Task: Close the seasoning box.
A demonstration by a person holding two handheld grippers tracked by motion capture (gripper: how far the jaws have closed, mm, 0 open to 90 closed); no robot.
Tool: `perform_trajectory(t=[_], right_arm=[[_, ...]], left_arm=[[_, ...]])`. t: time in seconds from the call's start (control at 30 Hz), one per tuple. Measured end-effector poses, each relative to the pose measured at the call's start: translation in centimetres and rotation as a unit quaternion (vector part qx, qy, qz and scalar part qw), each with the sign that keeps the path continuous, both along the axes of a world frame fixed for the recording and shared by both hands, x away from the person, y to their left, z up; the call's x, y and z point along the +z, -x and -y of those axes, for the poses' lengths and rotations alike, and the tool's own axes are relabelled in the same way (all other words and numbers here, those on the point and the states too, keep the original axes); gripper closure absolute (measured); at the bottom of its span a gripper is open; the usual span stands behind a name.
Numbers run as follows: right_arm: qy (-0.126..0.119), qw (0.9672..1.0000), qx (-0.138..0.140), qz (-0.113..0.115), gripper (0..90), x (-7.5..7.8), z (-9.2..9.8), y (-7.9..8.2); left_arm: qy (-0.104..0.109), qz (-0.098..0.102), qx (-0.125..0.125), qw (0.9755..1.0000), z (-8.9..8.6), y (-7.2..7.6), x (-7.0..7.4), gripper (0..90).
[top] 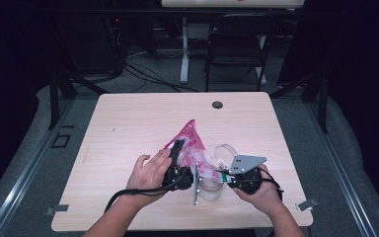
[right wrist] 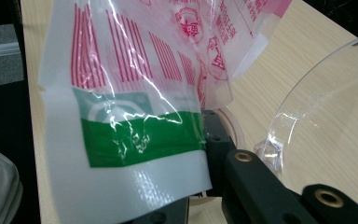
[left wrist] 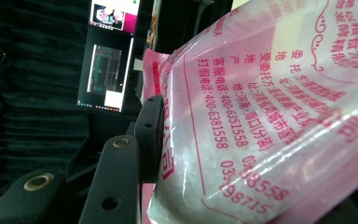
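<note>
high view: a pink printed plastic bag (top: 190,140) is lifted over the middle of the wooden desk (top: 128,123), stretched between both hands. the left tool (top: 177,150) grips its upper pink part, and the right tool (top: 223,177) pinches the lower end, right above a clear plastic cup (top: 210,188) that stands near the desk's front edge. a clear lid (top: 224,152) lies just behind the right hand.

left gripper view: the left tool is partly closed, holding the bag (left wrist: 261,116); film bulges over one black jaw, and something pale seems to sit inside.

right gripper view: the right tool is clamped tight on the bag's white and green edge (right wrist: 135,140), with the rim of the clear cup (right wrist: 317,121) beside it.

risk, as i judge it: the film is slick and thin, so a pull could slide it out of a jaw or tear it. if the mouth drifts off the cup, contents would spill on the desk, and a low hand could knock the light cup over.
</note>
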State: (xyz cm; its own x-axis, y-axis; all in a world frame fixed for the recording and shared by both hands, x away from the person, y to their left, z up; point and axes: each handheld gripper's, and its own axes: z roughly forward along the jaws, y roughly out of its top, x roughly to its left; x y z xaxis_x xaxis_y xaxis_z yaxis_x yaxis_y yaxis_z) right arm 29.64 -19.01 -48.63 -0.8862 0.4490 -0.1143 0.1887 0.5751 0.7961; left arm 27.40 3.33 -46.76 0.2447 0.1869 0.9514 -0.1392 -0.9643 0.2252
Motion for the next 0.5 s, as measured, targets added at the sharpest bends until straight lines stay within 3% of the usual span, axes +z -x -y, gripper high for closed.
perform_trajectory(t=[0.5], right_arm=[[0.000,1.0000,-0.001,0.000,89.7,-0.02,0.05,-0.03]], left_arm=[[-0.002,0.001,-0.002,1.0000,0.04,0.02,-0.05,61.7]])
